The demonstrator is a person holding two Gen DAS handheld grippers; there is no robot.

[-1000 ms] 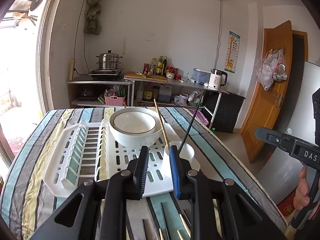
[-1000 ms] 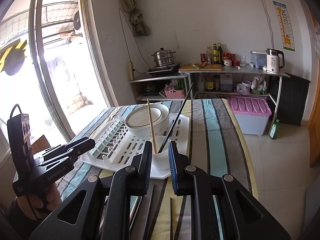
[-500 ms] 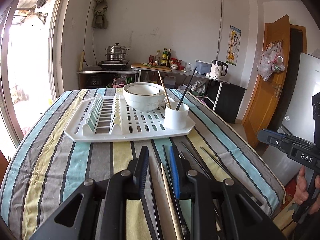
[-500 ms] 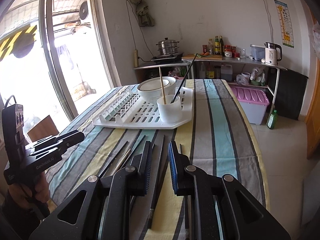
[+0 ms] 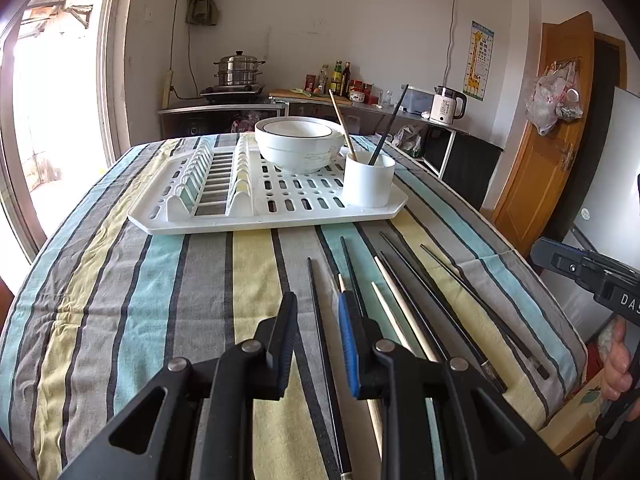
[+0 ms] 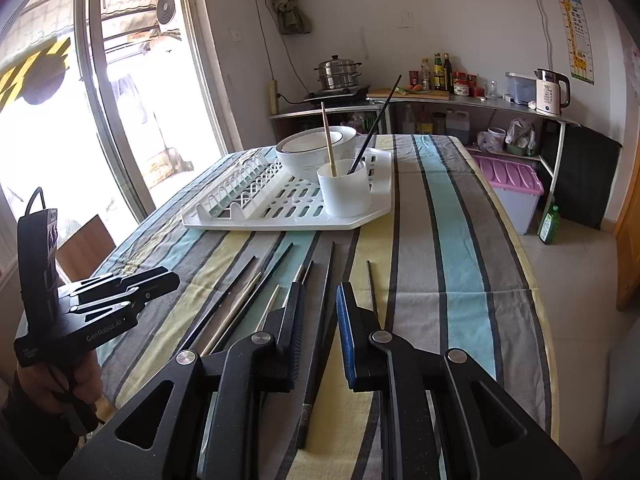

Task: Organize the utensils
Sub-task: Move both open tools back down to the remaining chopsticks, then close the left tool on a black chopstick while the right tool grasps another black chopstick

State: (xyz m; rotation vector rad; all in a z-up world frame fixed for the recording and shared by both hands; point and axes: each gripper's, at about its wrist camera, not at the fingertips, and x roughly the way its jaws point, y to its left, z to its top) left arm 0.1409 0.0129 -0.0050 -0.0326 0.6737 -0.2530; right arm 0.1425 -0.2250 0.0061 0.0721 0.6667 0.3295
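Several loose chopsticks, black [image 5: 416, 280] and pale wood [image 5: 394, 296], lie on the striped tablecloth near the front edge; they also show in the right wrist view [image 6: 256, 292]. A white cup [image 5: 369, 179] on the white drying rack [image 5: 240, 216] holds one wooden and one black chopstick. My left gripper [image 5: 318, 310] is open and empty, low over a black chopstick [image 5: 320, 320]. My right gripper [image 6: 320, 300] is open and empty over another black chopstick [image 6: 326, 292].
A white bowl [image 5: 300, 142] sits on the rack behind the cup. The table edge drops off to the right [image 5: 560, 320]. A kitchen counter with a kettle [image 5: 448, 109] and a pot stands at the back. A wooden door [image 5: 560, 128] is at right.
Both grippers have pulled back from the cup and come down low over the loose chopsticks at the table's front. Their jaws stand slightly wider apart.
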